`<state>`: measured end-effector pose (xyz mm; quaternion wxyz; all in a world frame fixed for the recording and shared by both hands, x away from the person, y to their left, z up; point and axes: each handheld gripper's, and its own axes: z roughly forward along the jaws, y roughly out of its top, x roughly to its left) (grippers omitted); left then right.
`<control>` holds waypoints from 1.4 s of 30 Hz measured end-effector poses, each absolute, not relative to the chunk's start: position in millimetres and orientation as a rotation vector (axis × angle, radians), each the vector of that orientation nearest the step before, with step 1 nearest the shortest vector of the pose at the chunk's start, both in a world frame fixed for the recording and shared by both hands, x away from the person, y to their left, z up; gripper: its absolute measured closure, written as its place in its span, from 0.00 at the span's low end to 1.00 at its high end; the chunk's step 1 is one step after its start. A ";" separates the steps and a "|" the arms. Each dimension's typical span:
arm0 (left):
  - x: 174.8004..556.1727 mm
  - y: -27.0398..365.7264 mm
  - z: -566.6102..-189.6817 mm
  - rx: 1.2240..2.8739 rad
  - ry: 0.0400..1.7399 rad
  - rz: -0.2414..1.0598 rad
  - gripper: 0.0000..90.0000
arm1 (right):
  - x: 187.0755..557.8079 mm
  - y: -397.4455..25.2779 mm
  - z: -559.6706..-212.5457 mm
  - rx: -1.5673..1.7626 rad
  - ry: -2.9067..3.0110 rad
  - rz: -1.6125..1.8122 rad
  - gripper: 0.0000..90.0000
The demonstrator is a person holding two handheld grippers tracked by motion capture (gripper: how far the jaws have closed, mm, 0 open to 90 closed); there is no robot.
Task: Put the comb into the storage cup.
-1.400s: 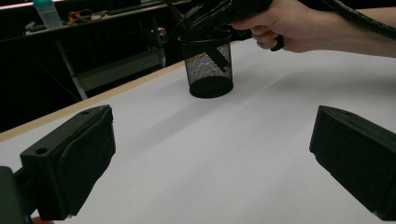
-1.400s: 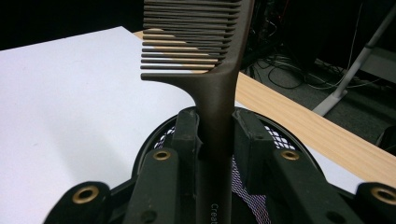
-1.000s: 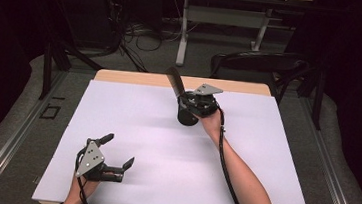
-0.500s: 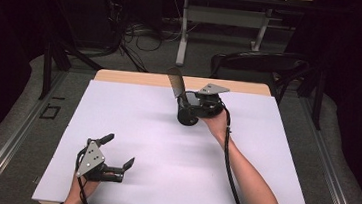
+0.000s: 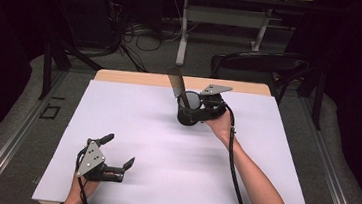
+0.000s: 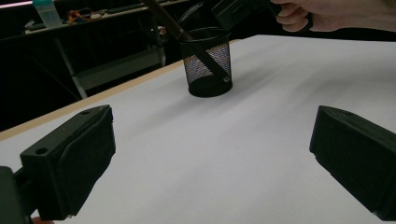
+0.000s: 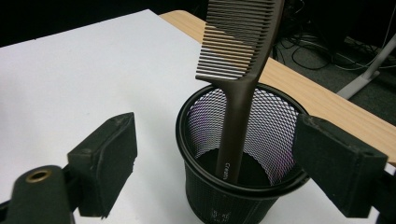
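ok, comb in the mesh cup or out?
In. The comb stands handle-down inside the mesh cup, leaning on its rim, teeth sticking out above. The right gripper has open jaws either side of the cup.

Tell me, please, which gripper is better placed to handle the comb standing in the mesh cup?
Right. The right gripper is open with its jaws either side of the mesh cup holding the comb; the left gripper sits far off, near the table's front edge.
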<state>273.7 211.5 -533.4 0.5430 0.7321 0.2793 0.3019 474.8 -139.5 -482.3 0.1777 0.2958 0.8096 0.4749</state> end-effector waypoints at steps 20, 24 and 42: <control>275.3 210.9 -534.4 1.741 0.663 0.712 0.00 | 453.2 -154.5 -469.8 0.816 2.392 1.301 0.00; 275.6 211.4 -534.7 1.740 0.665 0.710 0.00 | 444.4 -160.4 -468.0 0.805 2.399 1.303 0.00; 275.7 210.7 -534.8 1.743 0.662 0.708 0.00 | 416.6 -180.2 -468.0 0.807 2.443 1.286 0.00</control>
